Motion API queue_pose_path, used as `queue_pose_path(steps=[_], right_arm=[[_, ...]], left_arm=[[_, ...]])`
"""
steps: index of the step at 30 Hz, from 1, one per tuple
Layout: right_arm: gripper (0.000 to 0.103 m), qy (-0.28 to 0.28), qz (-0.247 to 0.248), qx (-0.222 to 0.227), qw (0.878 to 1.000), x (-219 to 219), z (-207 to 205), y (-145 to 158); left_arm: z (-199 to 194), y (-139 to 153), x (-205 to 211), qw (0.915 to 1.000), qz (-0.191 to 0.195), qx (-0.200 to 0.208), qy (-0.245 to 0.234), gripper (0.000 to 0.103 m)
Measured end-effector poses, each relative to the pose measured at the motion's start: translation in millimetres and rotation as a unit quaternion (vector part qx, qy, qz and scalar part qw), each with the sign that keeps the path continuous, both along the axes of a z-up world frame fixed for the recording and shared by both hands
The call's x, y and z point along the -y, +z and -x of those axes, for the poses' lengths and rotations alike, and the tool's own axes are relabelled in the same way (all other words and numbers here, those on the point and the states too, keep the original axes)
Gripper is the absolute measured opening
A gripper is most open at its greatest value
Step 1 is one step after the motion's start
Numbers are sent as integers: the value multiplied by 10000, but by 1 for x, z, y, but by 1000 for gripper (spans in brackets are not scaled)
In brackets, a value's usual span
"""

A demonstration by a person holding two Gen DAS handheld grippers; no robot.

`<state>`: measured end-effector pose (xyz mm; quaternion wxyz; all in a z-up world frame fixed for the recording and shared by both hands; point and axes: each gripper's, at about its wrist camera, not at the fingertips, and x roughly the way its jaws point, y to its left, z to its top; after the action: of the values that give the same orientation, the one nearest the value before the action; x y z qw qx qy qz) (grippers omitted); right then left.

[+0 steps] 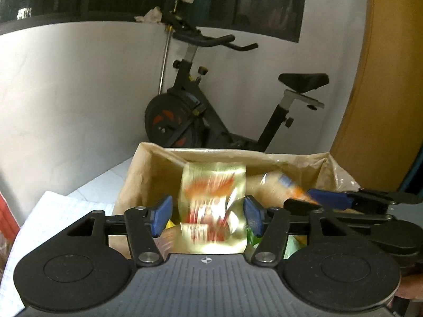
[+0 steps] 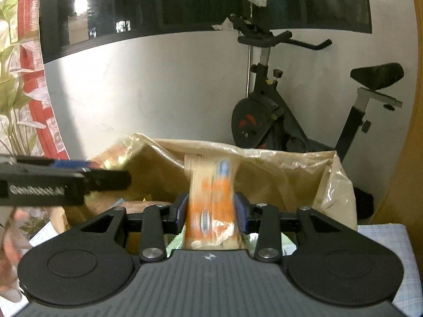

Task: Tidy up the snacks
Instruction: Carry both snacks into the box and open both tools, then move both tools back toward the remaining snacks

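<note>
Snack packets above an open cardboard box [image 1: 148,174], both wrist views. The left tool [image 1: 208,215] stood with its blue pads apart on either side of a yellow-green packet [image 1: 212,206] printed in red; a narrow gap showed at the left pad, while contact at the right pad could not be told through the blur, so the packet looked loose or nearly so. The right tool [image 2: 210,212] was clamped on an orange-and-blue packet [image 2: 211,200], pads pressed to both sides. Both packets hung over the box, which was lined with crinkled plastic [image 2: 264,158] and already held other wrappers near its bottom. The box sat on a counter covered with a pale checked cloth [image 2: 383,240]; an exercise bike [image 1: 211,105] stood far behind, against the wall.

Risks, as judged: the yellow-green packet, unsupported, could drop crookedly and land on end or across the items below. The two tools were near each other over one opening, so a sideways move could knock them together. The loose lining could snag a pad or fold over the contents.
</note>
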<state>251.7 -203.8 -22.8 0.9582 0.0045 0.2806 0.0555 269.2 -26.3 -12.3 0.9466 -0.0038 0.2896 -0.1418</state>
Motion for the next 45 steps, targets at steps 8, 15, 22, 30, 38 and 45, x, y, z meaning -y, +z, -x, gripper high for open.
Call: queue_pose_path(steps=[8,15,22,30,38,45], right_arm=[[46,315,104,422,9986,0,29,16],[46,436,201,722,9962,2,78,18],[46,263,-148,937,9951,9,127,5],[46,52,-652,733,9952,18,163,-33],[46,44,-718,270,9970,24,178,-72],[46,749,-87,-357,9965,11,167,-106]], left_arm=[[26,14,-22,9994,53,343,3,69],[65,27,-40,9981,-7,607,-114,69],[106,10,-68,9994,63,309,130,68],[140,-52,-62,9996,-34,-253,76,68],[149,-116,-43,9956,53,-930,121,68],[149,-138,-35,9941,-68,-1071,181,68]])
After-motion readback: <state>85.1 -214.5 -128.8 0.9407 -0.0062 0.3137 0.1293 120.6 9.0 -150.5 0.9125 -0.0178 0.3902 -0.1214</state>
